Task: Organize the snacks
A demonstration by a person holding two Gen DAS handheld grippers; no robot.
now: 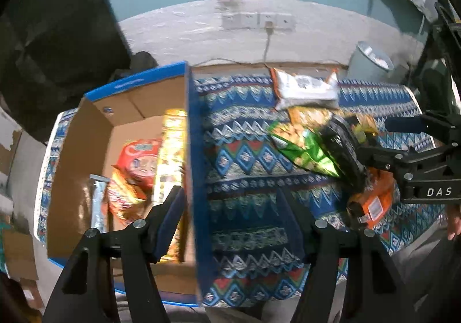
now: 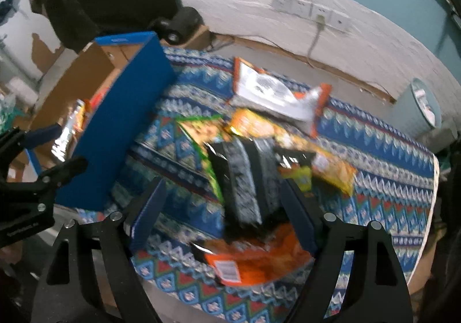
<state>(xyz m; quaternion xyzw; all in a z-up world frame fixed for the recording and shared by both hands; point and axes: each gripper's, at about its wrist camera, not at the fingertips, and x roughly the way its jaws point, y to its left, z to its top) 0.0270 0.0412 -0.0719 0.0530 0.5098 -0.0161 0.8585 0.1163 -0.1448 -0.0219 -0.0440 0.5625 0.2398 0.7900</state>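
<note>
The job looks partly done. The cardboard box (image 1: 86, 150), at about nine o'clock in the left wrist view, already holds several snacks: a red packet (image 1: 142, 161), a tall gold bag (image 1: 171, 156) leaning against the box's blue wall, an orange-patterned packet (image 1: 124, 199) and a silver bar (image 1: 98, 202). A heap is left on the patterned tablecloth (image 2: 374, 144), well apart from the box: a white bag with orange ends (image 2: 273, 92) at twelve o'clock of the heap, a green bag (image 2: 201, 135) at nine, yellow packets (image 2: 331, 164) at three, a black packet (image 2: 245, 179) in the middle and an orange bag (image 2: 259, 259) at six. The left gripper (image 1: 230, 219) hangs over the box wall, fingers wide apart and holding nothing. The right gripper (image 2: 222, 207) hovers above the heap, fingers spread either side of the black packet; motion blur makes it hard to tell, but they seem not to touch it. By my reckoning about half the snacks remain to be moved.
</note>
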